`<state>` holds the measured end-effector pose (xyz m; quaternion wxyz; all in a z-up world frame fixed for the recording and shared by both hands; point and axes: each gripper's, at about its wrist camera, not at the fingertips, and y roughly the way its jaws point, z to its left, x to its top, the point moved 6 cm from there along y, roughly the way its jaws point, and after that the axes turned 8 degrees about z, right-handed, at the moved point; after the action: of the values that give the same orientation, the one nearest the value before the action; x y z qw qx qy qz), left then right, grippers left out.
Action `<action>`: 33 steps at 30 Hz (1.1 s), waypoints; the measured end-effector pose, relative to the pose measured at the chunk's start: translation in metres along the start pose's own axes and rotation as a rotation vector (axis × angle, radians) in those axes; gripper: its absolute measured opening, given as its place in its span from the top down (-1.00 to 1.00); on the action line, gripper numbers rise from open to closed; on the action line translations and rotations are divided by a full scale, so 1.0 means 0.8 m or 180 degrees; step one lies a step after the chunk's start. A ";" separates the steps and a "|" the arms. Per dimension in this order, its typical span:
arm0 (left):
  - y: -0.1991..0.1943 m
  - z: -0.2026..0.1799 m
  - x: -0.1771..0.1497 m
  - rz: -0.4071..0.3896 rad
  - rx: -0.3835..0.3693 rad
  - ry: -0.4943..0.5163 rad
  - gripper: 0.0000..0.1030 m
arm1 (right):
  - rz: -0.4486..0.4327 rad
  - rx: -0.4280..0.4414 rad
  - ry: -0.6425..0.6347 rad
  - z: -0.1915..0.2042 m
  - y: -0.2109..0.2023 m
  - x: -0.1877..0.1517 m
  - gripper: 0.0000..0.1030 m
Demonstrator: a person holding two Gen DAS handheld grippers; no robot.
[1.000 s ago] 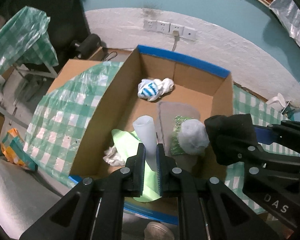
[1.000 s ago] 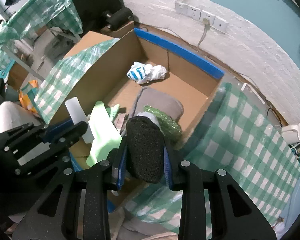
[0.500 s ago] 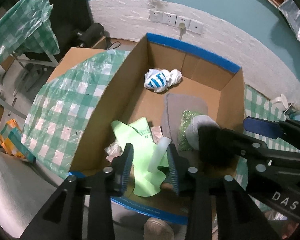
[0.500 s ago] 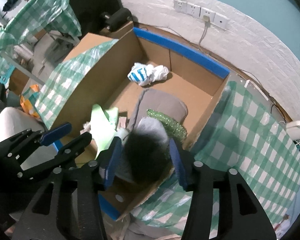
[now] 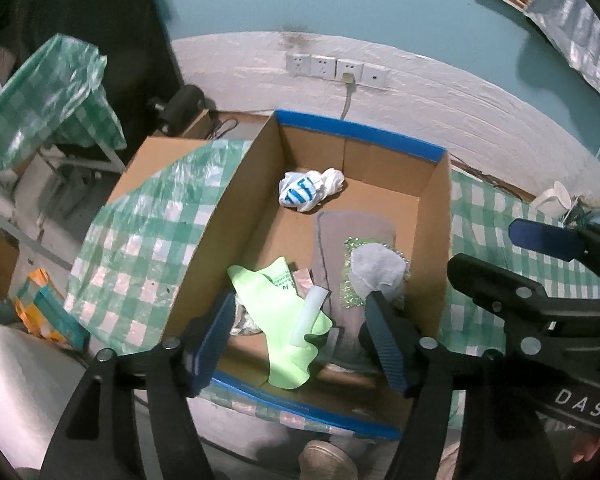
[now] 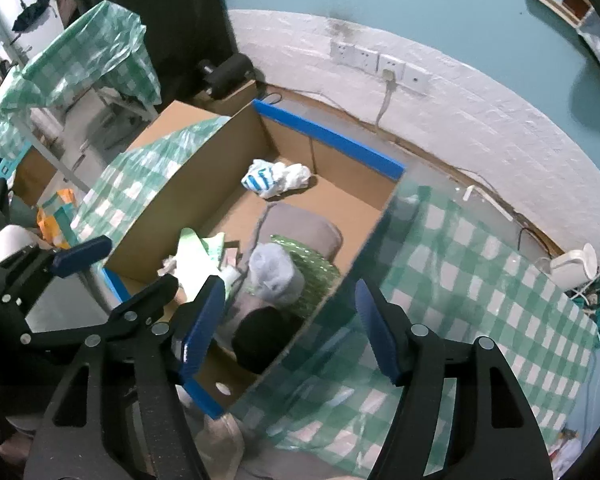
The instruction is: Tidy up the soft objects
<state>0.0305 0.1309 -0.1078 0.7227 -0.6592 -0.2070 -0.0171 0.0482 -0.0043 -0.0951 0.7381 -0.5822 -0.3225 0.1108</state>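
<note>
Left claw (image 5: 300, 340), right claw (image 6: 290, 328) agape.

Matt cardboard box (image 5: 236, 184), glossy plastic tablecloth (image 6: 480, 264)

Teal wall (image 5: 380, 12) w/ white brick base (image 5: 440, 92), outlet strip (image 5: 336, 69), checked cloths (image 6: 480, 264).

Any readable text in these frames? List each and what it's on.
"DAS": white letters on the black body of the right gripper, seen in the left wrist view.
Dark print on the light green glove: too small to read.
Blue marking on the crumpled white plastic bag in the cardboard box: not legible.
Nothing else readable.
</note>
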 end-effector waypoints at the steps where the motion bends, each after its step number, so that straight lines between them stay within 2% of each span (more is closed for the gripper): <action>1: -0.003 -0.003 -0.001 -0.0021 0.0022 0.0029 -0.42 | -0.0017 -0.0023 0.0004 -0.003 -0.003 -0.002 -0.33; 5: -0.018 -0.014 -0.004 -0.0071 0.0142 0.0129 -0.53 | -0.0094 -0.0083 0.0012 -0.011 -0.017 -0.012 -0.34; 9: -0.032 -0.021 -0.007 -0.0106 0.0076 0.0169 -0.56 | -0.0211 -0.0140 0.0049 -0.019 -0.036 -0.020 -0.34; 14: -0.051 -0.018 -0.011 -0.0201 0.0072 0.0122 -0.57 | -0.0334 -0.0257 0.0071 -0.029 -0.058 -0.030 -0.35; 18: -0.068 -0.018 -0.010 -0.0279 -0.0035 0.0096 -0.57 | -0.0420 -0.0254 0.0120 -0.034 -0.072 -0.036 -0.36; 26: -0.094 -0.018 -0.007 -0.0495 0.0004 0.0135 -0.57 | -0.0587 -0.0332 0.0188 -0.047 -0.096 -0.042 -0.37; 33: -0.103 -0.026 -0.006 -0.0570 0.0091 0.0199 -0.57 | -0.0656 -0.0421 0.0185 -0.058 -0.107 -0.050 -0.38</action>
<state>0.0073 0.0993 -0.0320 0.7337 -0.6269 -0.2426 -0.0993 0.0275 -0.0879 -0.0347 0.7147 -0.5963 -0.3657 -0.0041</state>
